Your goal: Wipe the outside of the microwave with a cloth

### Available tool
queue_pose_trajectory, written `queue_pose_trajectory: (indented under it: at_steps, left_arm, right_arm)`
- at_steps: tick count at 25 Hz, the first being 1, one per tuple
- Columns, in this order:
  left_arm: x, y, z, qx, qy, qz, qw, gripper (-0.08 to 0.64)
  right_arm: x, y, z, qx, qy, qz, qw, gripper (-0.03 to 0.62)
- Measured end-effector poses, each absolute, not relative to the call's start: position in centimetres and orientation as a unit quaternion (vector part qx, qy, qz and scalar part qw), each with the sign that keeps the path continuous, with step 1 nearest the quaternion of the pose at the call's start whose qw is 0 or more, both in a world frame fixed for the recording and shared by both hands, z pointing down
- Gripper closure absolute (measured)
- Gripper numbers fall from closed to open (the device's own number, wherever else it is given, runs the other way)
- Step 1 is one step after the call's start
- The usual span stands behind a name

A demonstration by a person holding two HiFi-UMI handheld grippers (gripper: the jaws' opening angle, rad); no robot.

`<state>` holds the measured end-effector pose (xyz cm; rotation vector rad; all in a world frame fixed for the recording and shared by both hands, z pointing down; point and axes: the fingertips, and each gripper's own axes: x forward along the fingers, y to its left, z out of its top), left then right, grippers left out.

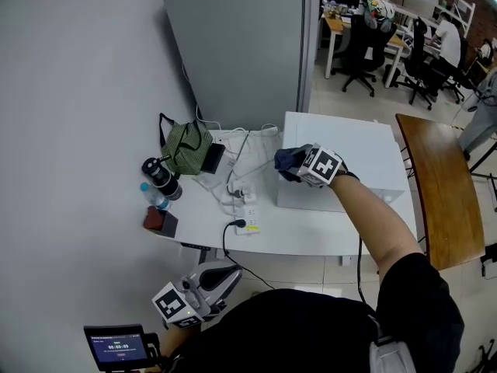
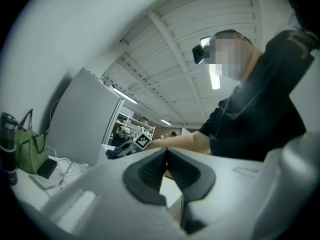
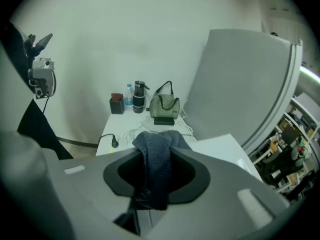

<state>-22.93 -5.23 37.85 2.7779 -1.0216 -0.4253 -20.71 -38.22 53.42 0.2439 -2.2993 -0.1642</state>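
Note:
The white microwave (image 1: 353, 158) stands on a white table (image 1: 210, 220). My right gripper (image 1: 299, 164) is at the microwave's top left edge, shut on a dark blue cloth (image 1: 287, 160) that rests against it. In the right gripper view the cloth (image 3: 159, 171) hangs folded between the jaws of the right gripper (image 3: 157, 154), over the microwave top (image 3: 227, 151). My left gripper (image 1: 221, 277) is held low by the person's body, off the table. In its own view the left gripper (image 2: 166, 156) is shut with its pads touching and nothing between them.
On the table's left part lie a green bag (image 1: 186, 146), a black flask (image 1: 161, 177), a water bottle (image 1: 154, 196), a red box (image 1: 159, 221) and a power strip with cables (image 1: 247, 208). A grey partition (image 1: 241, 49) stands behind. A wooden table (image 1: 439, 185) is at the right.

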Motion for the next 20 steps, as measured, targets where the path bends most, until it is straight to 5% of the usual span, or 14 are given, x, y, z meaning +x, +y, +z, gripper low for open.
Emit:
queue_pose_trajectory:
  at_steps: [13,16,20]
  left_arm:
    - [-2.9,-8.2,37.4,0.952,-0.264,-0.124,0.091,0.555]
    - [-1.6,-7.7,37.5,0.956,-0.254,-0.119,0.088,0.555]
    - [-6.1,-6.9,37.5,0.949,-0.278,-0.126,0.082,0.555]
  right_arm:
    - [22.0,-41.9,54.0,0.248,-0.843,0.000,0.477,0.489]
    - [22.2,-42.0,53.2,0.261,-0.848,-0.017,0.460,0.489]
    - [7.5,-38.8,48.5,0.199,-0.914,-0.044,0.350,0.489]
